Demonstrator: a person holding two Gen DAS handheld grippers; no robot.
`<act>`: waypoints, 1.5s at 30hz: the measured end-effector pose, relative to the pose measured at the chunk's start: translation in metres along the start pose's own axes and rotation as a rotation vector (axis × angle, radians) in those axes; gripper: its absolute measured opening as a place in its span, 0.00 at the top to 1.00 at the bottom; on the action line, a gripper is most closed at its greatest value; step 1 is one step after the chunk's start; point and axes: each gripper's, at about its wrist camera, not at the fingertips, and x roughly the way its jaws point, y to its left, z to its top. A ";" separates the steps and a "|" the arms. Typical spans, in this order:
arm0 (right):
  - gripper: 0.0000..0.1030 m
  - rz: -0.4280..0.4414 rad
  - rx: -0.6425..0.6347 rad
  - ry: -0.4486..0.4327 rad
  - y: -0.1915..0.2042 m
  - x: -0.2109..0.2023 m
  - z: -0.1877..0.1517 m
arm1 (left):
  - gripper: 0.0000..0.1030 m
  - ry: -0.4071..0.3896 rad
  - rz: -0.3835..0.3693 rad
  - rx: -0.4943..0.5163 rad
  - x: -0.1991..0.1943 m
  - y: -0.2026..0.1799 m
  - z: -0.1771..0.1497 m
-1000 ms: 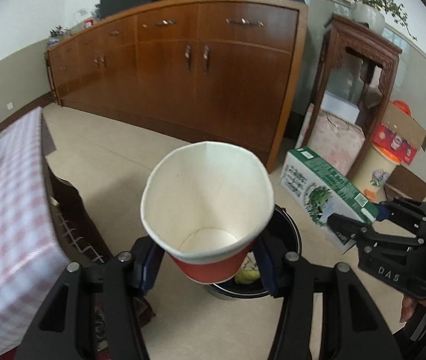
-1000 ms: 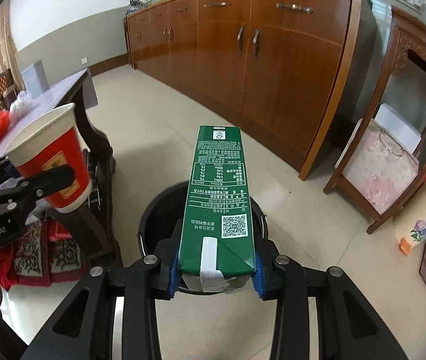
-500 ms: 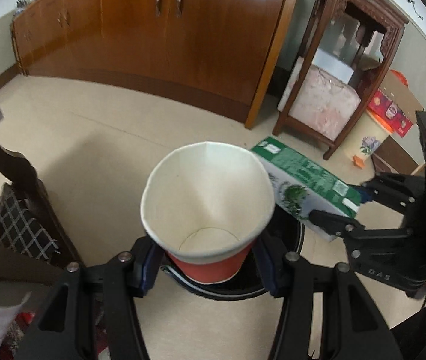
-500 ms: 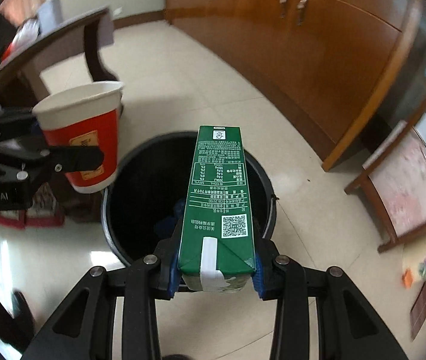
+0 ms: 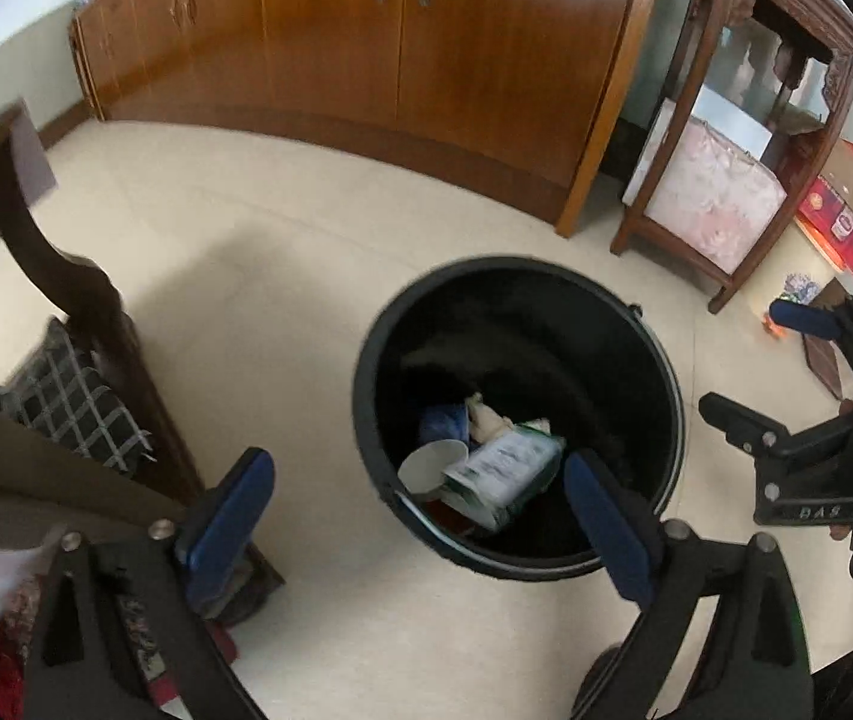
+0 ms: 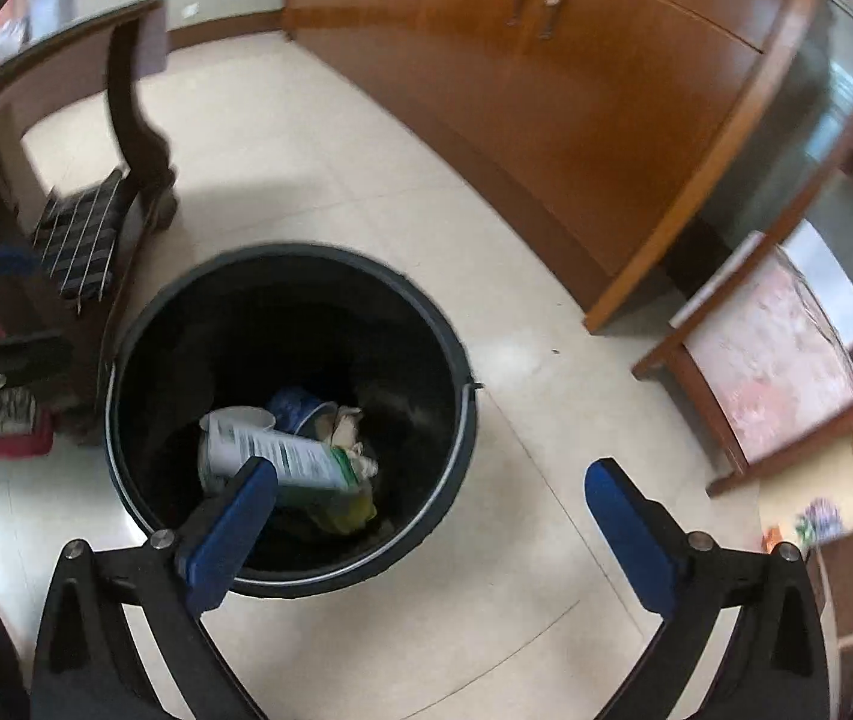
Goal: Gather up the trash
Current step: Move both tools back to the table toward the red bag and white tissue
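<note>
A black round trash bin (image 5: 660, 396) (image 6: 462, 420) stands on the tiled floor. Inside it lie the green milk carton (image 5: 504, 471) (image 6: 288, 456), the paper cup (image 5: 429, 468) (image 6: 240, 418) on its side, a blue cup and crumpled paper. My left gripper (image 5: 420, 510) is open and empty above the bin's near rim. My right gripper (image 6: 432, 510) is open and empty over the bin's near right rim; it also shows at the right of the left wrist view (image 5: 786, 372).
A long wooden sideboard (image 5: 426, 42) (image 6: 546, 78) lines the far wall. A dark wooden chair with a checked cushion (image 5: 66, 402) (image 6: 84, 234) stands left of the bin. A carved stand with a pink cushion (image 5: 708, 204) (image 6: 768, 360) and boxes (image 5: 840, 228) are right.
Both grippers opened. The cup and the carton dropped from them into the bin, where they now lie. Both cameras now look more steeply down.
</note>
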 end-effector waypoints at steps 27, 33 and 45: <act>0.00 0.156 0.127 -0.215 0.093 -0.142 0.060 | 0.03 -0.231 0.188 -0.146 -0.164 0.083 -0.019; 0.00 0.186 0.048 -0.265 0.133 -0.160 0.072 | 0.03 -0.270 0.232 -0.193 -0.191 0.108 -0.035; 0.00 0.307 -0.009 -0.344 0.195 -0.203 0.097 | 0.02 -0.340 0.293 -0.323 -0.242 0.167 -0.073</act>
